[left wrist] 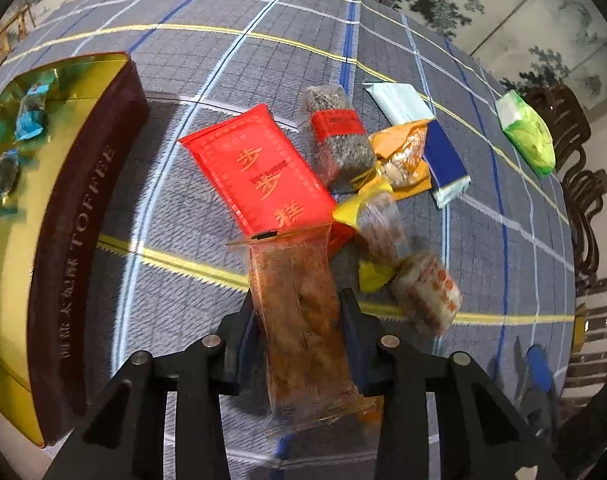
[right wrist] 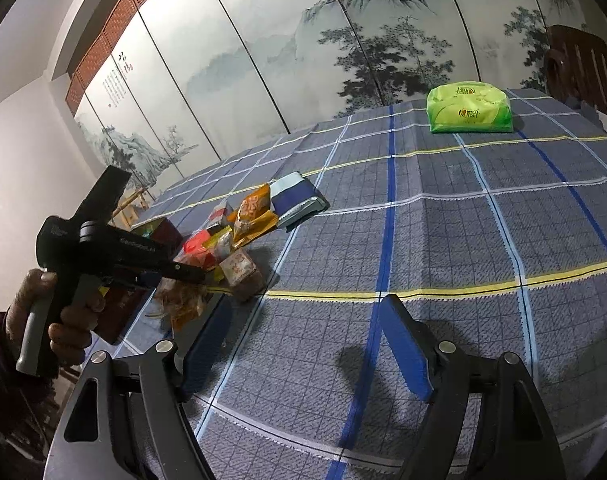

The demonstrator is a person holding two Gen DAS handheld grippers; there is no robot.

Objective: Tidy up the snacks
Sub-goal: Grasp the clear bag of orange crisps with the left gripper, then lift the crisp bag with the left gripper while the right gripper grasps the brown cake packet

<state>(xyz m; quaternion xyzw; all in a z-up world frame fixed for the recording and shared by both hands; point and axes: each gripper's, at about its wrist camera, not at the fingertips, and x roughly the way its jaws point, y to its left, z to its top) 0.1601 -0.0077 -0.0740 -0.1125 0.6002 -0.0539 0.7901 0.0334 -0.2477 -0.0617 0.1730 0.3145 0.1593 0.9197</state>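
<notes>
The left gripper (left wrist: pixel 299 312) is pinching a clear snack packet (left wrist: pixel 303 328) beside the snack pile (left wrist: pixel 343 168), near the toffee tin (left wrist: pixel 75 220) at the table's left edge. The right gripper (right wrist: pixel 303 344) is hanging wide open and empty over the checked tablecloth (right wrist: pixel 463 240).

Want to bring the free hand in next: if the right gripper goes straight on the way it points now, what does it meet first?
Likely just bare tablecloth. The right gripper is open and empty; the snack pile lies off to its left, the green pack farther back to the right. Depth is uncertain.
</notes>
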